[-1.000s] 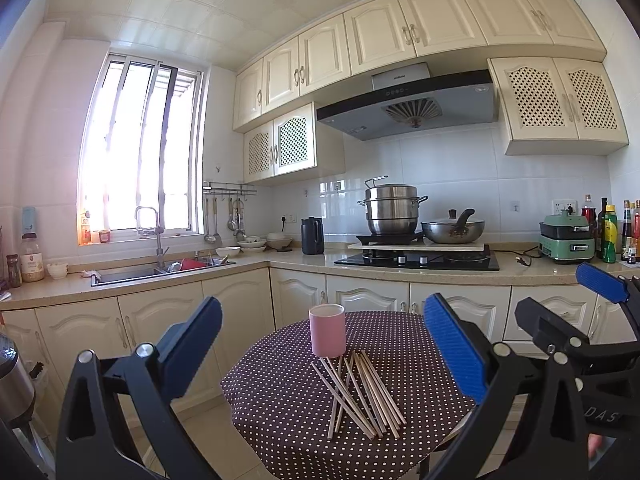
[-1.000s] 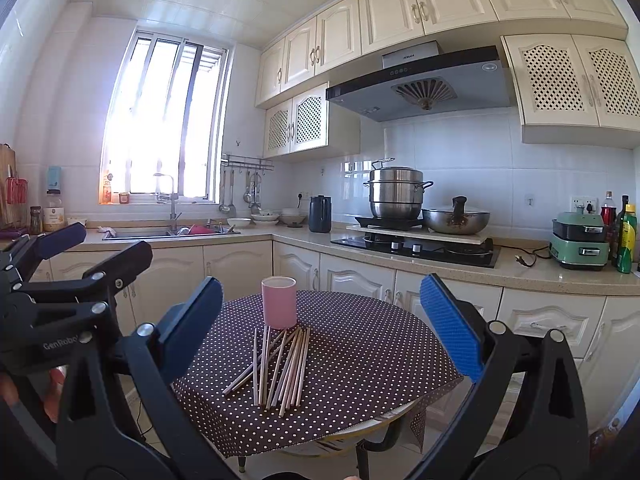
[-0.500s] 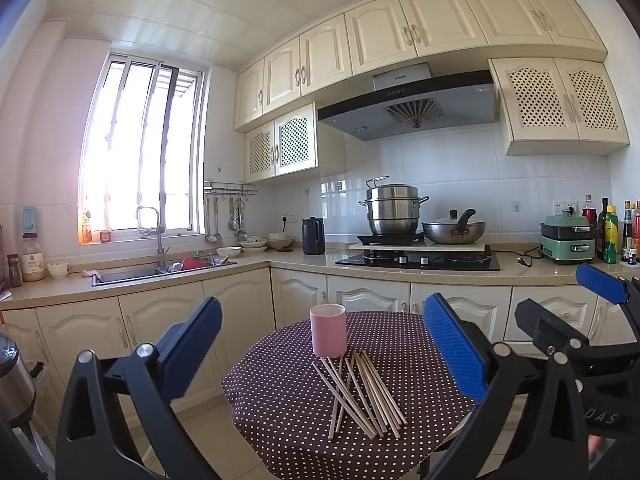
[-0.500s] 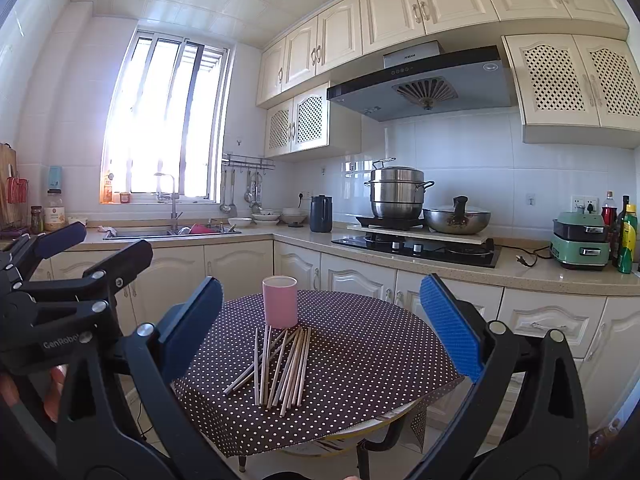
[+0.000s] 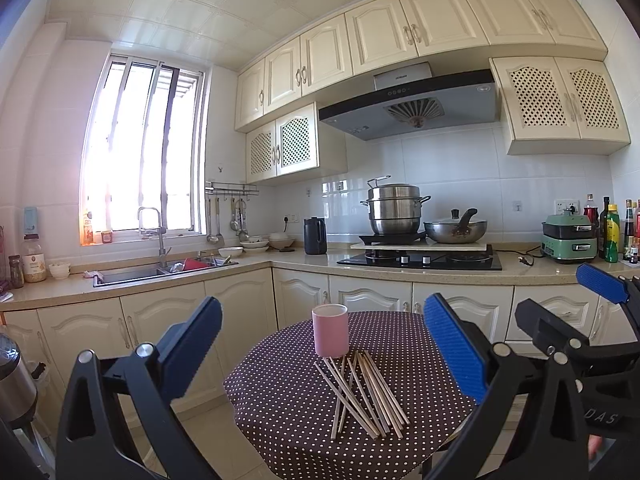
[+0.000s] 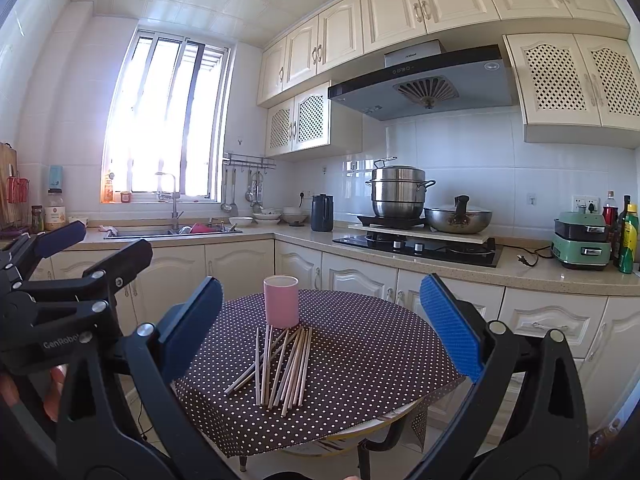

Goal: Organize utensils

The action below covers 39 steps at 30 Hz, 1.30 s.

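Note:
A pink cup [image 5: 330,330] [image 6: 281,301] stands upright on a round table with a brown polka-dot cloth [image 5: 280,408] [image 6: 368,356]. Several chopsticks [image 5: 362,394] [image 6: 282,366] lie loose in a crossed pile just in front of the cup. My left gripper [image 5: 320,356] is open and empty, held in the air well short of the table. My right gripper [image 6: 320,332] is open and empty too, hovering at the same distance. Each gripper shows at the edge of the other's view.
Cream kitchen cabinets [image 5: 236,312] and a counter run behind the table, with a sink [image 5: 160,272] at left and a hob with pots [image 5: 420,256] at right. Bottles and a green appliance [image 6: 582,246] stand at far right. A metal appliance [image 5: 14,384] stands on the floor at left.

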Tool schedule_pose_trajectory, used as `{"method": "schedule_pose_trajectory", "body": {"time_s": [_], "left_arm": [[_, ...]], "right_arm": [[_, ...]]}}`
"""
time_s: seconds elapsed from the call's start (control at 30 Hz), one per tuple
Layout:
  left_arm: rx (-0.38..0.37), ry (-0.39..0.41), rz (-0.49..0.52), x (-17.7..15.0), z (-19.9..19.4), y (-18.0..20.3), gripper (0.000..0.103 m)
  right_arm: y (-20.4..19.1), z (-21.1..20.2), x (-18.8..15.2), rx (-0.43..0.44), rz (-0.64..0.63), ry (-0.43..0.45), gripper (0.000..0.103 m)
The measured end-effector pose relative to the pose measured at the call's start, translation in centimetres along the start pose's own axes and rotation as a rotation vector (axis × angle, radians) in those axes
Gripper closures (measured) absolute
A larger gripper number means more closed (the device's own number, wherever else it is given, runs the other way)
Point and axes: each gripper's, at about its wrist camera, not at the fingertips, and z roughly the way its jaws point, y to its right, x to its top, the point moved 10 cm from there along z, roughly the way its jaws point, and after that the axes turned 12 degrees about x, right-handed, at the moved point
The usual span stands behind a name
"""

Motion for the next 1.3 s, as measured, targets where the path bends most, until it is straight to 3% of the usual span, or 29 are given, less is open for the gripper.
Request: {"method": "schedule_pose_trajectory", "body": {"time_s": [0.83, 1.3], "left_arm": [[0.012, -0.013, -0.004, 0.2, 0.4, -0.7, 0.004], [0.034, -0.074, -0.003, -2.3, 4.0, -0.2, 0.004]], "right_arm": [[-0.3, 0.7, -0.1, 0.019, 0.005, -0.018, 0.006], [0.4, 4.3, -2.4, 0.055, 0.042, -0.082, 0.006]]}}
